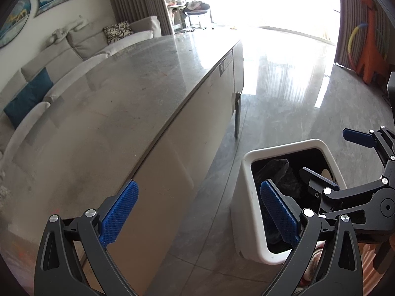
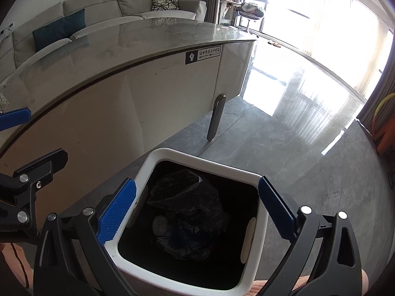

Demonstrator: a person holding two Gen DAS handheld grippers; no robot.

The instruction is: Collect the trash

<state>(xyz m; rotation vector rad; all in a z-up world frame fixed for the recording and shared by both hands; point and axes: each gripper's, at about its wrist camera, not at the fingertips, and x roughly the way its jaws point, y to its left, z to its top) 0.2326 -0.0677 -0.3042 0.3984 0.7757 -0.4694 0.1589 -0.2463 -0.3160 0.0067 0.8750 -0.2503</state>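
Both our grippers, left gripper and right gripper, gape empty above the white bin, so we should scan the table for more trash.

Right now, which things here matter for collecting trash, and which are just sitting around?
For the job:
- white bin, open, on the floor beside the table
- crumpled plastic bag and other trash inside the bin
- right tongs, open and empty above the bin
- left tongs, open and empty

Just around:
- marble table
- sofa with cushions
- orange toy by the curtain
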